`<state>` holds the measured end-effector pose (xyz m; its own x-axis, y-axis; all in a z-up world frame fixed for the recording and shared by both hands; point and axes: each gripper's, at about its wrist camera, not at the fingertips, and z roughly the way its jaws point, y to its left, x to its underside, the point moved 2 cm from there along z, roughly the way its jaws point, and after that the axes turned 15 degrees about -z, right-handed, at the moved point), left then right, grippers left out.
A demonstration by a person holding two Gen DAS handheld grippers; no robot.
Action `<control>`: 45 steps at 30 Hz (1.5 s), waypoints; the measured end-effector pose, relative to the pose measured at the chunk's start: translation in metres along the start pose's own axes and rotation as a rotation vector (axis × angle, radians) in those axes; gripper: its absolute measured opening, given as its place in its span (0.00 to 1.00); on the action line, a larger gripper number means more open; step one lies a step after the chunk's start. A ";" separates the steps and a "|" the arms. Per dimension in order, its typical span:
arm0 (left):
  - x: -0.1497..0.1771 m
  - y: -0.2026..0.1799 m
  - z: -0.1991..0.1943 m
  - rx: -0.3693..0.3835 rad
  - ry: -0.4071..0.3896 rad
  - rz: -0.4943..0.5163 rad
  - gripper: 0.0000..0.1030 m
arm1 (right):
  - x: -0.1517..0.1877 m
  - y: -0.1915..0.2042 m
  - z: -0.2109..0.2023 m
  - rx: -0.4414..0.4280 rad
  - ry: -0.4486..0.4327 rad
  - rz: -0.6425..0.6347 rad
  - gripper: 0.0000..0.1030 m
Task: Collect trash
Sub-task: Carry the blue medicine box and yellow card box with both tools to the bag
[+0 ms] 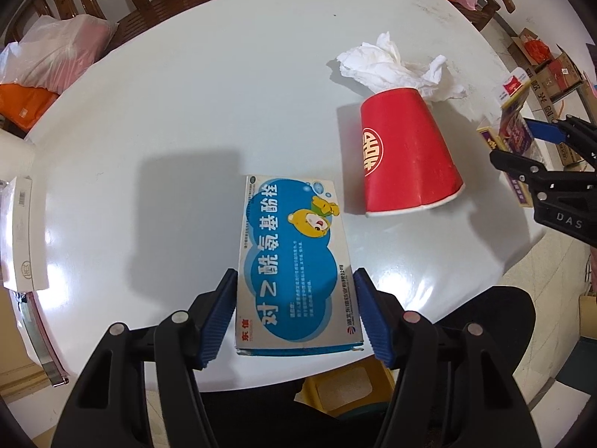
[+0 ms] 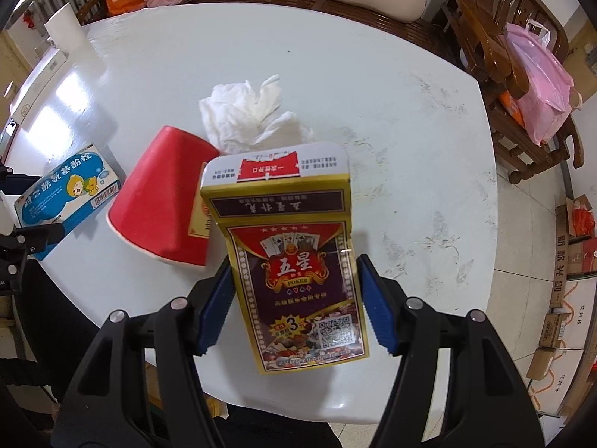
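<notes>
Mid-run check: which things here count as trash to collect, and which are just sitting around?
Job items:
- blue-and-white cardboard medicine box, in left gripper
- gold-and-purple playing-card box, in right gripper
- red paper cup, tipped on its side
- crumpled white tissue

Lying about:
- pink plastic bag on wooden chair
- cardboard cartons on the floor

The surface [image 1: 186, 104] is glossy white, scuffed toward its far side. The medicine box [image 1: 294, 261] and card pack [image 2: 298, 261] are printed cardboard, the pack shiny. The red cup [image 1: 406, 156] is matt paper; the tissue [image 1: 391, 63] is soft and crumpled. Chairs [image 2: 485, 37] are varnished wood.
</notes>
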<state>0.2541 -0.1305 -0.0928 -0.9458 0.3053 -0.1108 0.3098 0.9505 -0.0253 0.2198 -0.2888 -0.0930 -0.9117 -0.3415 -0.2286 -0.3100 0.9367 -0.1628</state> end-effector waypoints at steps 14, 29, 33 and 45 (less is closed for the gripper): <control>0.014 -0.003 -0.027 0.000 -0.050 0.030 0.59 | -0.004 0.011 -0.017 -0.015 -0.036 -0.029 0.61; 0.075 -0.002 -0.057 0.030 -0.105 0.074 0.59 | 0.032 0.079 -0.062 -0.034 -0.084 -0.117 0.61; 0.097 0.000 -0.059 0.030 -0.111 0.083 0.59 | 0.049 0.098 -0.066 -0.051 -0.086 -0.125 0.61; 0.155 -0.004 -0.046 0.070 -0.103 0.110 0.59 | 0.093 0.144 -0.058 -0.074 -0.065 -0.142 0.61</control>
<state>0.1021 -0.0847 -0.0638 -0.8917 0.3967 -0.2181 0.4207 0.9040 -0.0759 0.0754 -0.1815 -0.0822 -0.8388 -0.4725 -0.2706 -0.4553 0.8812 -0.1271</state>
